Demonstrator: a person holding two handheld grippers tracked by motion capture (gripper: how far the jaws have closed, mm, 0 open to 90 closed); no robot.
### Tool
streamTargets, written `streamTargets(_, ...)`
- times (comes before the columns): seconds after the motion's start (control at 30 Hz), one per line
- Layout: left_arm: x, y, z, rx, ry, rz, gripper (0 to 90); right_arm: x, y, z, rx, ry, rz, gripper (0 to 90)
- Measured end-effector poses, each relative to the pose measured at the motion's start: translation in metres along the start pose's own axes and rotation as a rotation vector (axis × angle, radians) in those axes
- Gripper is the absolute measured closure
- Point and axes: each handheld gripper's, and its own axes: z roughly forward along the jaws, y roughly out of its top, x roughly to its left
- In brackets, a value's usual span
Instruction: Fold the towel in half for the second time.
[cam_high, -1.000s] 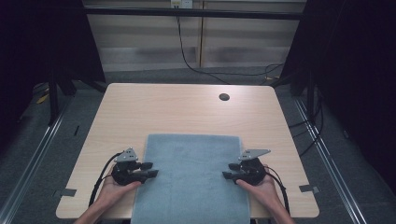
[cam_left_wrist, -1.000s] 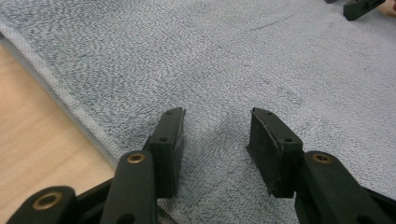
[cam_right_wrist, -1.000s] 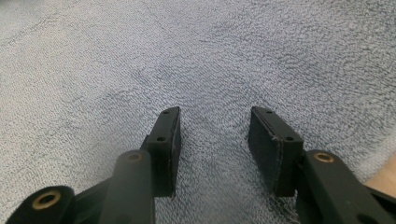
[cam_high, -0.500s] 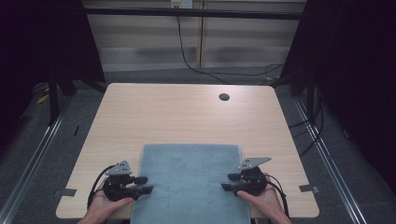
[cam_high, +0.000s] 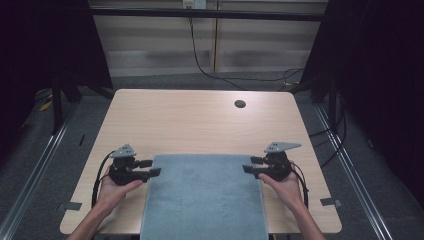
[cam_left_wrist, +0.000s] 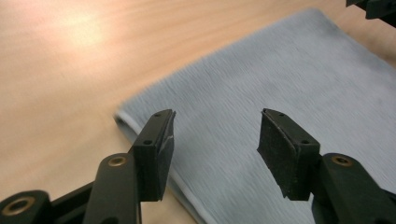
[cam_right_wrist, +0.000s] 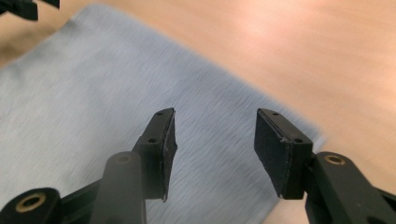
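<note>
A grey-blue towel (cam_high: 205, 195) lies flat on the near half of the wooden table (cam_high: 190, 120) and hangs over its front edge. My left gripper (cam_high: 152, 168) hovers at the towel's left edge, near the far corner, and my right gripper (cam_high: 251, 165) hovers at the right edge. Both point inward. In the left gripper view the left gripper (cam_left_wrist: 217, 116) stands open above the towel (cam_left_wrist: 289, 84); its jaws have just been opening, with nothing between them. The right gripper (cam_right_wrist: 215, 114) is likewise open over the towel (cam_right_wrist: 93, 93), its jaws just opened further and holding nothing.
A black round hole (cam_high: 240, 104) sits in the table top at the far right. Cables trail from both grippers toward the table's front corners. Dark frame posts and floor rails flank the table on both sides. A cable hangs down the back wall.
The towel slid a little toward the front edge with both grippers at its sides. Both grippers then let go, opened wider and rose away from it.
</note>
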Motion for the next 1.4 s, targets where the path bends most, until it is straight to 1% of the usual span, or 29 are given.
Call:
streamTargets(0.07, 0.008, 0.007, 0.007, -0.008, 0.012, -0.006, 44.6, -0.007, 0.009, 0.003, -0.007, -0.010, -0.006, 50.0)
streamTargets(0.1, 0.012, 0.011, 0.010, -0.008, 0.015, -0.018, 45.0, -0.011, 0.013, 0.004, -0.009, -0.010, -0.015, 50.8)
streamTargets(0.13, 0.015, 0.014, 0.013, -0.002, 0.033, -0.027, 42.0, -0.018, 0.019, 0.008, -0.015, -0.004, -0.001, 52.9)
streamTargets(0.17, 0.018, 0.016, 0.014, -0.006, 0.058, -0.030, 42.0, -0.018, 0.019, 0.008, -0.015, -0.004, -0.001, 52.9)
streamTargets(0.23, 0.026, 0.019, 0.014, -0.020, 0.044, -0.067, 40.2, -0.024, 0.022, 0.011, -0.024, -0.015, 0.019, 54.2)
streamTargets(0.27, 0.028, 0.019, 0.015, -0.042, 0.055, -0.078, 41.0, -0.028, 0.022, 0.014, -0.032, -0.009, 0.035, 54.1)
streamTargets(0.3, 0.030, 0.018, 0.017, -0.041, 0.055, -0.080, 41.4, -0.031, 0.022, 0.017, -0.020, -0.010, 0.037, 53.8)
streamTargets(0.37, 0.033, 0.015, 0.022, -0.013, 0.064, -0.074, 40.4, -0.037, 0.019, 0.023, 0.018, -0.038, 0.042, 51.9)
streamTargets(0.43, 0.034, 0.010, 0.024, 0.017, 0.060, -0.050, 40.1, -0.041, 0.016, 0.025, 0.034, -0.043, 0.042, 50.4)
streamTargets(0.5, 0.036, 0.006, 0.024, 0.017, 0.068, -0.056, 40.0, -0.046, 0.013, 0.027, 0.031, -0.023, 0.041, 49.9)
streamTargets(0.6, 0.042, 0.003, 0.026, 0.003, 0.072, -0.076, 39.8, -0.049, 0.012, 0.032, 0.024, -0.014, 0.056, 49.4)
streamTargets(0.63, 0.045, 0.002, 0.029, 0.010, 0.068, -0.081, 39.4, -0.050, 0.011, 0.037, 0.045, -0.019, 0.043, 49.4)
streamTargets(0.67, 0.045, 0.002, 0.029, 0.010, 0.068, -0.081, 39.1, -0.050, 0.011, 0.037, 0.045, -0.019, 0.043, 49.4)
streamTargets(0.7, 0.045, 0.001, 0.031, 0.008, 0.065, -0.078, 39.0, -0.051, 0.008, 0.041, 0.074, -0.017, 0.041, 49.2)
streamTargets(0.8, 0.042, 0.001, 0.034, 0.013, 0.063, -0.068, 37.4, -0.051, 0.006, 0.042, 0.086, -0.003, 0.048, 49.0)
streamTargets(0.83, 0.041, 0.000, 0.038, 0.033, 0.064, -0.050, 37.2, -0.050, 0.004, 0.044, 0.095, -0.012, 0.038, 49.0)
streamTargets(0.87, 0.041, 0.000, 0.038, 0.033, 0.064, -0.050, 37.0, -0.049, 0.003, 0.045, 0.103, -0.029, 0.033, 49.3)
streamTargets(0.93, 0.041, -0.001, 0.041, 0.048, 0.062, -0.041, 36.9, -0.048, 0.001, 0.047, 0.111, -0.032, 0.028, 50.5)
streamTargets(0.97, 0.040, -0.002, 0.042, 0.053, 0.066, -0.039, 36.6, -0.048, -0.002, 0.049, 0.125, -0.018, 0.024, 50.2)
streamTargets(1.0, 0.040, -0.002, 0.043, 0.055, 0.066, -0.031, 36.6, -0.046, -0.003, 0.049, 0.132, -0.031, 0.012, 50.6)
streamTargets(1.07, 0.039, -0.002, 0.043, 0.055, 0.066, -0.024, 36.4, -0.043, -0.003, 0.049, 0.140, -0.033, 0.006, 50.8)
streamTargets(1.1, 0.040, -0.003, 0.042, 0.049, 0.065, -0.028, 36.1, -0.043, -0.004, 0.049, 0.134, -0.033, -0.002, 52.7)
streamTargets(1.13, 0.039, -0.003, 0.043, 0.053, 0.046, -0.029, 36.1, -0.042, -0.004, 0.049, 0.130, -0.039, -0.001, 57.9)
streamTargets(1.2, 0.035, -0.003, 0.045, 0.065, 0.057, -0.007, 38.4, -0.040, -0.006, 0.049, 0.126, -0.021, -0.001, 66.9)
streamTargets(1.27, 0.033, -0.003, 0.047, 0.065, 0.045, 0.006, 40.3, -0.039, -0.005, 0.049, 0.136, -0.006, 0.004, 74.4)
streamTargets(1.3, 0.032, -0.003, 0.047, 0.064, 0.052, 0.022, 46.5, -0.040, -0.005, 0.049, 0.135, 0.001, 0.009, 76.5)
streamTargets(1.33, 0.032, -0.003, 0.047, 0.067, 0.045, 0.032, 51.6, -0.040, -0.006, 0.049, 0.134, 0.004, 0.018, 78.5)
streamTargets(1.37, 0.033, -0.004, 0.046, 0.069, 0.022, 0.036, 69.8, -0.040, -0.006, 0.049, 0.132, 0.015, 0.027, 80.5)
streamTargets(1.4, 0.032, -0.005, 0.046, 0.065, 0.027, 0.048, 69.8, -0.040, -0.006, 0.049, 0.132, 0.015, 0.027, 80.5)
